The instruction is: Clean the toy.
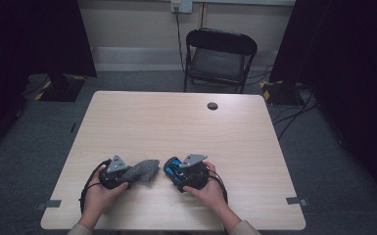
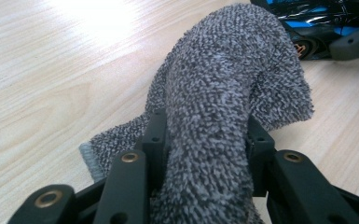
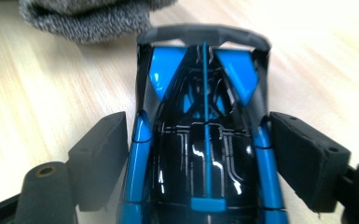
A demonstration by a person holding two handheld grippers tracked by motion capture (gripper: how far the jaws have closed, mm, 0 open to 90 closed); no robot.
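Left gripper view: the black jaws of the left gripper (image 2: 205, 140) were pressed close onto a bunched grey terry cloth (image 2: 224, 88), looped and nubbly, its free end drooping onto the pale wood-grain table (image 2: 42, 84). Right gripper view: the right gripper (image 3: 200, 158) stood wide, its matte pads flanking a glossy black and blue toy race car (image 3: 200, 140); the left pad sat just off the flank, and contact on the right could not be told. High view: cloth and car lay just beside each other near the table's front edge.
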